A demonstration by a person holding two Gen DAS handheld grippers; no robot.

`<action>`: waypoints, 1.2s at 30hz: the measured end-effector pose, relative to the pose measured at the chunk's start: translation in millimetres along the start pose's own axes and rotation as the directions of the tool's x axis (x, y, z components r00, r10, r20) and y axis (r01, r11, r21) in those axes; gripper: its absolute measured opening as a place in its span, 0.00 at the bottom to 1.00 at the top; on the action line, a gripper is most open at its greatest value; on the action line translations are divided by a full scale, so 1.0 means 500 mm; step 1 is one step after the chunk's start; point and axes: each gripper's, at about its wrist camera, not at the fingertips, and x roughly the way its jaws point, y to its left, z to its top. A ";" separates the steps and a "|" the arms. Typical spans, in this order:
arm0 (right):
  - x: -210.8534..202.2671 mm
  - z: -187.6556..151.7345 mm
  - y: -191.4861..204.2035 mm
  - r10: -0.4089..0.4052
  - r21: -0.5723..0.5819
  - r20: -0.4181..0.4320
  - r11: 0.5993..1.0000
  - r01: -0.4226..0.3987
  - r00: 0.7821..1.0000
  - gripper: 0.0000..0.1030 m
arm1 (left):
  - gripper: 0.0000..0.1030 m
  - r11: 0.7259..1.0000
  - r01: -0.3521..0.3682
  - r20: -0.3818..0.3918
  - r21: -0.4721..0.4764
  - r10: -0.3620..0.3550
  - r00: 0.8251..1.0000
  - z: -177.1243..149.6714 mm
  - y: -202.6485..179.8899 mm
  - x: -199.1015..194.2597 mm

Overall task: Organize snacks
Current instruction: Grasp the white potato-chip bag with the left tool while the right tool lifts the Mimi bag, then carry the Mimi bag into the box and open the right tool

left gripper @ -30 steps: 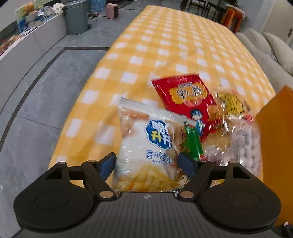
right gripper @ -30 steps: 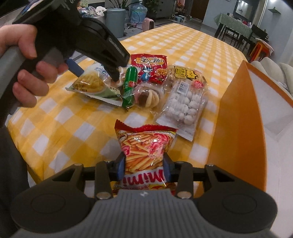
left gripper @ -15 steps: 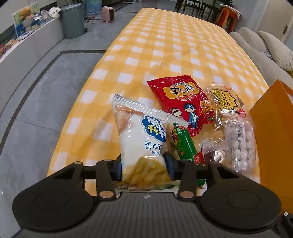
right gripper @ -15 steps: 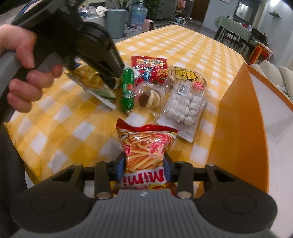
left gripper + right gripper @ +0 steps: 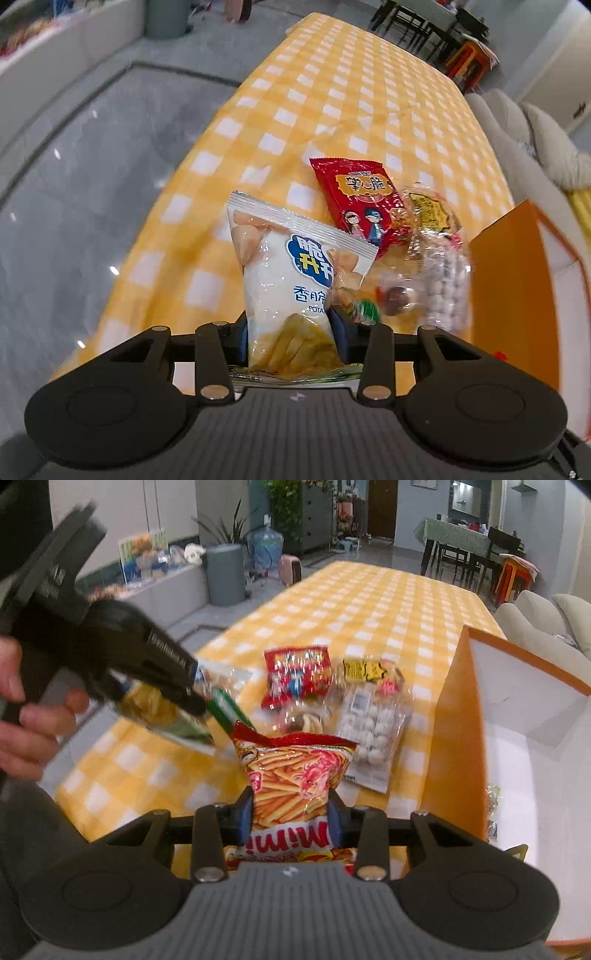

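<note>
Lifted since a second ago: white potato chip bag (image 5: 291,291) now clear of the checkered tablecloth (image 5: 332,96), clamped in left gripper (image 5: 290,341). Right gripper (image 5: 290,818) grips Mimi snack bag (image 5: 295,775) beside orange box (image 5: 458,738).

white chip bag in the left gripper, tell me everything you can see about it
The white chip bag is a glossy plastic pillow pack, sealed, with a crimped clear top edge, a blue cloud logo with yellow and white characters, and pictured chips at both ends. The left gripper is shut on its lower part, blue pads pinching both sides. From the right wrist view it hangs tilted in the air, clear of the checkered tablecloth.
</note>
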 end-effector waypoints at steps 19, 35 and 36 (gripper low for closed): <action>-0.158 0.050 -0.131 -0.018 0.184 0.204 0.983 -0.020 0.979 0.36 | 0.45 0.992 -0.121 0.194 -0.016 0.122 0.973 -0.009 -0.031 -0.034; -0.216 0.007 -0.360 -0.221 0.376 0.003 0.904 0.204 0.975 0.36 | 0.45 0.986 0.164 0.164 0.036 -0.168 0.972 -0.034 -0.142 -0.130; -0.205 0.000 -0.364 -0.214 0.377 -0.025 0.903 0.207 0.977 0.36 | 0.45 0.982 0.181 0.161 0.050 -0.186 0.969 -0.037 -0.157 -0.134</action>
